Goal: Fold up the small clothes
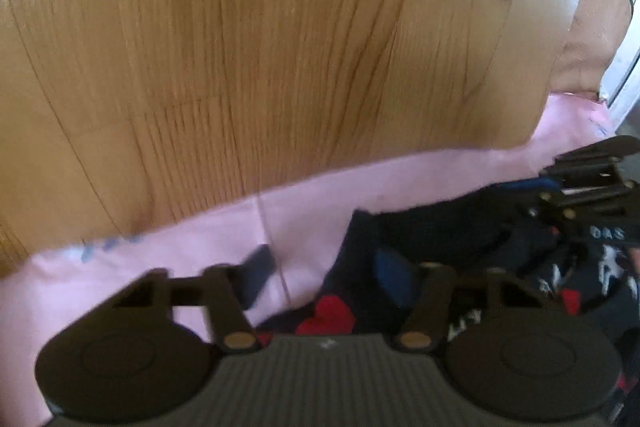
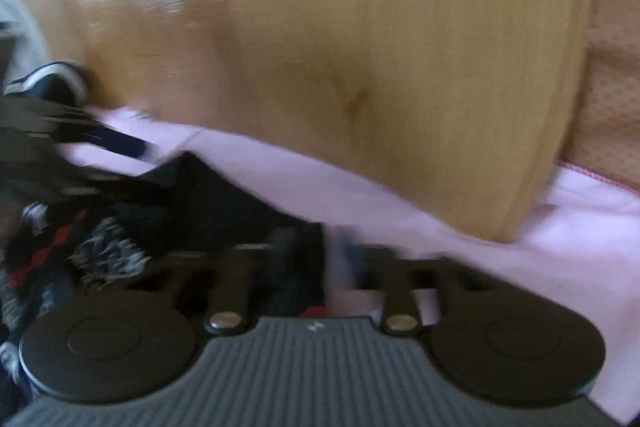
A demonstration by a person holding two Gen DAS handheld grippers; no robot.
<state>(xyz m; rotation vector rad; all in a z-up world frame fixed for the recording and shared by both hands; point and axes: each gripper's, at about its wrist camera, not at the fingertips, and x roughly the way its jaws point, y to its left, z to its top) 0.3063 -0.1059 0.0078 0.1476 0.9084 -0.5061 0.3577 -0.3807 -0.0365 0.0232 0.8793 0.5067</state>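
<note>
A dark navy garment [image 1: 432, 239] with red, blue and white print lies bunched on a pink cloth [image 1: 200, 239] on a wooden table [image 1: 280, 47]. My left gripper [image 1: 324, 267] is open, one finger [image 1: 256, 271] over the pink cloth and the other [image 1: 390, 271] over the garment. My right gripper [image 1: 592, 183] shows at the right edge of the left wrist view, over the garment. In the right wrist view the right gripper [image 2: 316, 251] is open at the garment's [image 2: 224, 203] right edge on the pink cloth [image 2: 480, 247]. The left gripper [image 2: 60, 143] is blurred at the left.
The wooden table [image 2: 400, 47] ends at a curved edge at the right. Peach mesh fabric [image 2: 612, 87] lies beyond that edge. A dark shoe with white trim [image 2: 48, 83] shows at the far left of the right wrist view.
</note>
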